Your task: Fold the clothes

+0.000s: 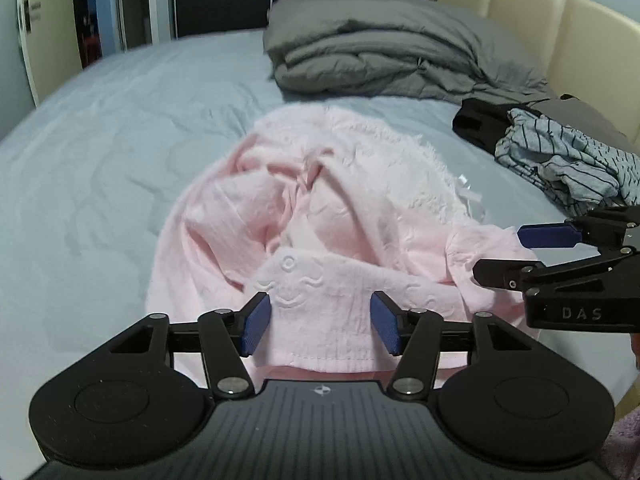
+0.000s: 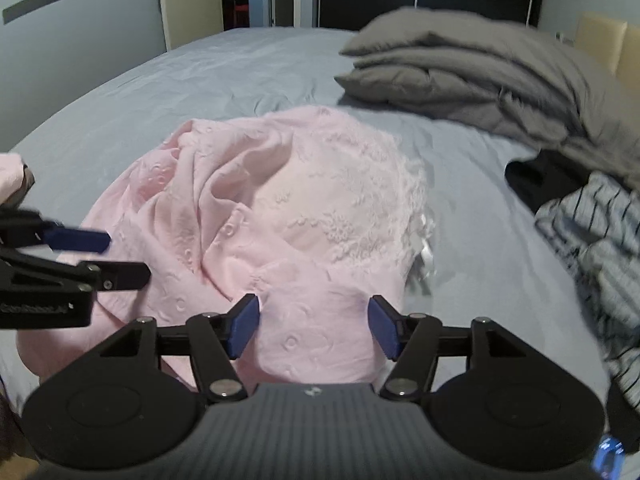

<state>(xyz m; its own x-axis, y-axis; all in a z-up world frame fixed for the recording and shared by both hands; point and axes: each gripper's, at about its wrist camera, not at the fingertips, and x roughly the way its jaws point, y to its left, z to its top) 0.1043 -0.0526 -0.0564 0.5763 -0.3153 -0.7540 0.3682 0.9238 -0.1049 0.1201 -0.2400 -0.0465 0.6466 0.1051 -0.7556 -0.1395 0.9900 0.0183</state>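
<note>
A crumpled pink garment (image 1: 320, 216) with embossed patterns and a lace part lies on the bed; it also shows in the right wrist view (image 2: 288, 208). My left gripper (image 1: 320, 324) is open, its blue pads either side of the garment's near hem. My right gripper (image 2: 314, 326) is open over the garment's near edge. The right gripper shows at the right of the left wrist view (image 1: 532, 252), and the left gripper at the left of the right wrist view (image 2: 120, 256).
The bed has a pale blue sheet (image 1: 100, 152). A folded grey duvet (image 1: 380, 48) lies at the far side. A striped grey garment (image 1: 568, 164) and a black one (image 1: 476, 120) lie at the right. A cream headboard (image 1: 560, 20) stands behind.
</note>
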